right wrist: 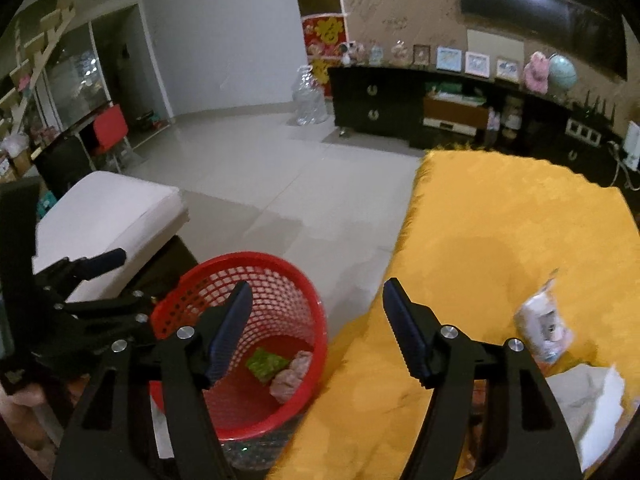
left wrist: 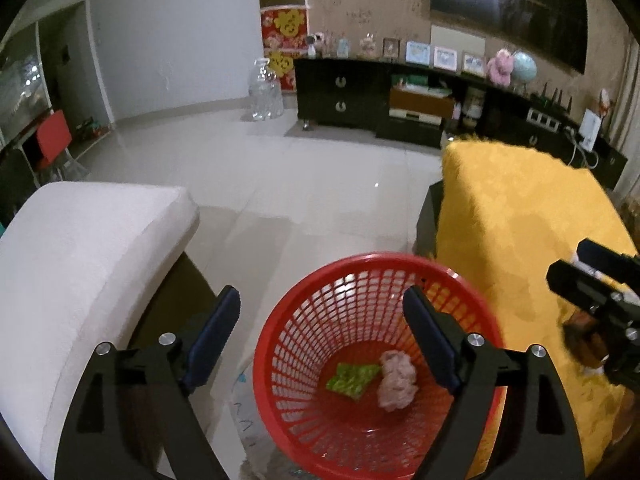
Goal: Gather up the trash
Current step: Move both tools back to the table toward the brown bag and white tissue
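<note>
A red mesh basket (left wrist: 360,276) stands on the floor beside a table with a yellow cloth (left wrist: 520,208). In it lie a green wrapper (left wrist: 350,378) and a crumpled pinkish wad (left wrist: 396,380). My left gripper (left wrist: 320,308) is open and empty above the basket. My right gripper (right wrist: 316,300) is open and empty over the cloth's edge (right wrist: 500,240), next to the basket (right wrist: 280,268). A crumpled white wrapper (right wrist: 544,328) and torn white paper (right wrist: 596,404) lie on the cloth at the right. The right gripper also shows in the left wrist view (left wrist: 600,284).
A white cushioned seat (left wrist: 80,248) stands left of the basket. A black cabinet (left wrist: 400,100) with frames and toys lines the far wall. A clear plastic jug (left wrist: 266,92) stands on the tiled floor (left wrist: 300,184). A red chair (left wrist: 52,140) is at far left.
</note>
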